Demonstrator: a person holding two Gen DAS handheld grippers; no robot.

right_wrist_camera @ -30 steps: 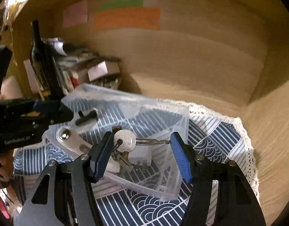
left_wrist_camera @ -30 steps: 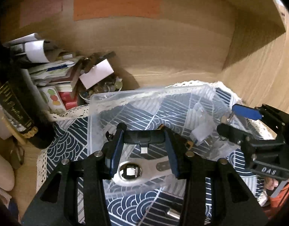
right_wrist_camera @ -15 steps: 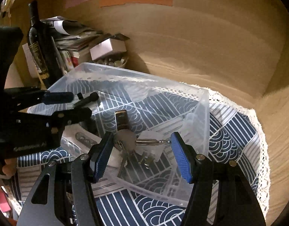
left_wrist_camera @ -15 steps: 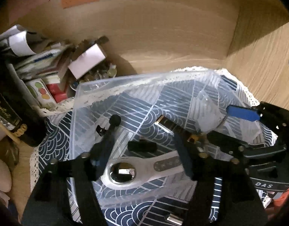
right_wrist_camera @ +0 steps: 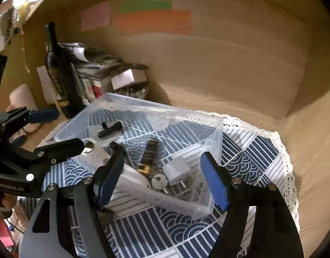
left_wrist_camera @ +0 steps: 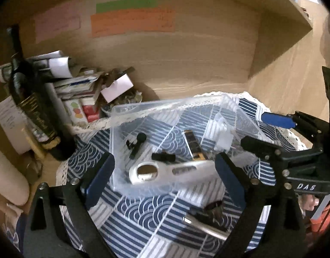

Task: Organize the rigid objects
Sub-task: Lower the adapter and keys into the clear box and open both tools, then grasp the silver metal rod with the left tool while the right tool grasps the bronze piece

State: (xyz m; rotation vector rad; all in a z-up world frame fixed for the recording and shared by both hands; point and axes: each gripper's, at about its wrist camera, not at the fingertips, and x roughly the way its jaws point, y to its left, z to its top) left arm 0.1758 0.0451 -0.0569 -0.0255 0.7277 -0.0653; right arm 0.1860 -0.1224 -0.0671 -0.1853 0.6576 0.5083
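A clear plastic bin stands on the blue patterned cloth. In it lie a white opener, a small black adapter, a black clip, a black and gold lighter, a white plug and a silver key. My left gripper is open and empty above the bin's near wall. My right gripper is open and empty over the bin's near corner. A metal tool lies on the cloth in front of the bin.
A dark wine bottle, stacked papers and boxes and a jar of small items crowd the back left. Wooden walls close the back and right. The cloth's lace edge runs along the right.
My left gripper let go of the black adapter, which now lies in the bin, opened wide and drew back. My right gripper released the key into the bin and also pulled back.
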